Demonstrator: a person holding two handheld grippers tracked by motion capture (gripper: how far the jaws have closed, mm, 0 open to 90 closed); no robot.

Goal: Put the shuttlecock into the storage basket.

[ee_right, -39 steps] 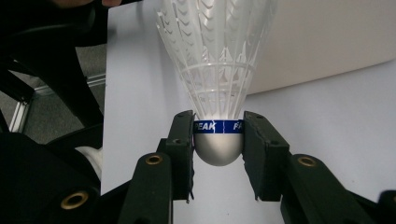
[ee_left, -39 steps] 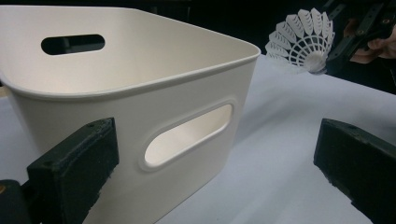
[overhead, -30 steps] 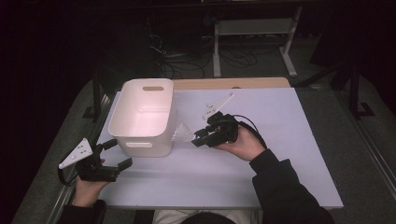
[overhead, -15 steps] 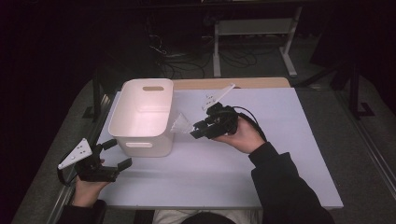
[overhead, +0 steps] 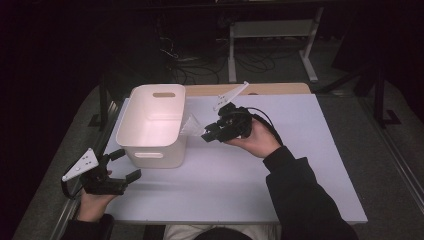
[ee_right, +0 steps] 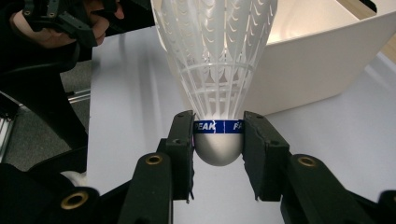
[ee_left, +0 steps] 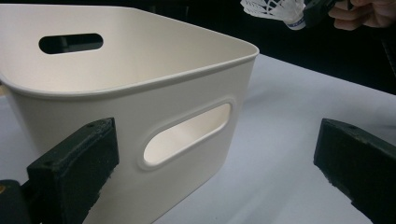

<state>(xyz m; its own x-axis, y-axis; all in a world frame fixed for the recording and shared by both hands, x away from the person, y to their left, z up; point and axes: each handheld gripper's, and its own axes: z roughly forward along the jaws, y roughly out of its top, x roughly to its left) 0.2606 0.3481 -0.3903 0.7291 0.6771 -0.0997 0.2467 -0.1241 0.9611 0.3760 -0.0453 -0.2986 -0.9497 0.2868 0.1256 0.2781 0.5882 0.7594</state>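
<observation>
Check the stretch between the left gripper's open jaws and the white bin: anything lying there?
Nothing: in the left gripper view, bare white table runs from the left gripper to the bin; the high view agrees.

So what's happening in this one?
A person at a white table works a gripper in each hand. The right gripper has its fingers clamped on the rounded cork base of a white plastic shuttlecock, held in the air beside the rim of a cream plastic bin with handle cut-outs. The left gripper rests open near the bin's front, holding nothing.
</observation>
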